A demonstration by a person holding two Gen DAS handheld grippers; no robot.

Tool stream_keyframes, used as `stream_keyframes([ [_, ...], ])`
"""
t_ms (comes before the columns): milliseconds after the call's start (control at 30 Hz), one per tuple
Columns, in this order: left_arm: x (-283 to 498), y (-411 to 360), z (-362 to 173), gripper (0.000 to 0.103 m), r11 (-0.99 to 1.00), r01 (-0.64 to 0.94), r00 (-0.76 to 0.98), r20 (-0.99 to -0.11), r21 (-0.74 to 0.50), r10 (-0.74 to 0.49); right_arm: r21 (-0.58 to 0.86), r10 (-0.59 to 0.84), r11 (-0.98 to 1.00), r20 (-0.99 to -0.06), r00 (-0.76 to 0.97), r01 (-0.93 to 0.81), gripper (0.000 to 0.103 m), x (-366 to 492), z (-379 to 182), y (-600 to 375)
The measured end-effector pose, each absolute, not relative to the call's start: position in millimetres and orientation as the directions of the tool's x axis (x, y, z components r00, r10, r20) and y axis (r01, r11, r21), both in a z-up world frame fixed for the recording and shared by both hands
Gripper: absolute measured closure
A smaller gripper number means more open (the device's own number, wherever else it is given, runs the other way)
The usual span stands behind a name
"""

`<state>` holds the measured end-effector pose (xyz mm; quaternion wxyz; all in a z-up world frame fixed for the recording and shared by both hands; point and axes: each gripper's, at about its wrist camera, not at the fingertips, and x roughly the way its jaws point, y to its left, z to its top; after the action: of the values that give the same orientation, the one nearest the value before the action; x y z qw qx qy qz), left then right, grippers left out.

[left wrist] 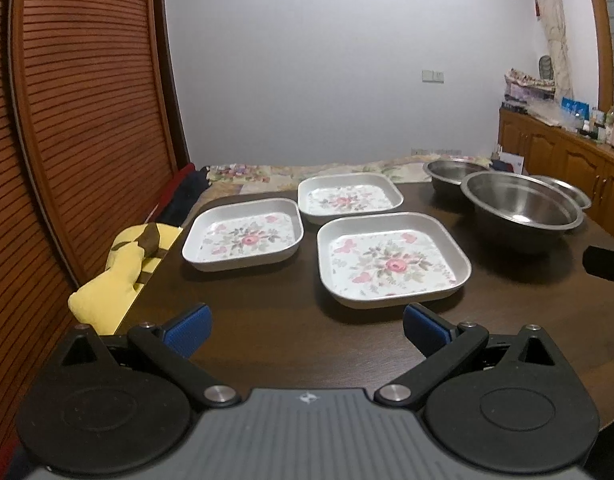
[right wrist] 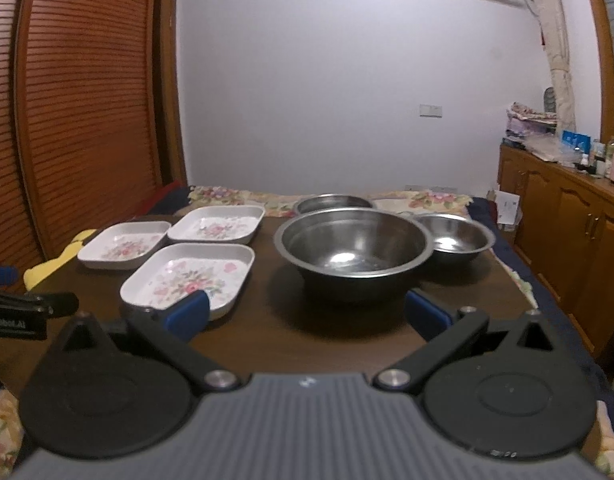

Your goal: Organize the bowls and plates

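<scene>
Plates [left wrist: 391, 262], three, and bowls [right wrist: 353, 248], three, are sitting apart on the desk [left wrist: 275, 328]; left claw [left wrist: 305, 326] and right claw [right wrist: 307, 314] are hovering wide open, empty.

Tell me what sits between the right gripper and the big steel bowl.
Nothing: only bare dark table separates the open right gripper from the big steel bowl, shown in the right wrist view.

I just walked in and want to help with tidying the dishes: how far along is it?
Nothing looks stacked yet. Three floral plates, nearest one, lie separately, and three steel bowls, big one, stand apart on the table. The left gripper and right gripper are open and empty. All stacking remains.
</scene>
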<state>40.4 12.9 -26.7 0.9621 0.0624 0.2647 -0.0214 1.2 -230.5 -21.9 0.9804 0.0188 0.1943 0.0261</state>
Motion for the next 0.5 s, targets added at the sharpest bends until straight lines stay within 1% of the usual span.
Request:
stream_keyframes([
  [333,69,34,-24,0.000,0.994,0.080,0.853,-0.522,0.077,-0.028,0.040,0.100,0.995,-0.422,0.901,-0.092,0.000,31,-24,-204],
  [500,88,45,-21,0.000,0.993,0.079,0.851,-0.524,0.088,-0.022,0.031,0.119,0.993,-0.435,0.892,-0.117,0.000,43,-20,-193],
])
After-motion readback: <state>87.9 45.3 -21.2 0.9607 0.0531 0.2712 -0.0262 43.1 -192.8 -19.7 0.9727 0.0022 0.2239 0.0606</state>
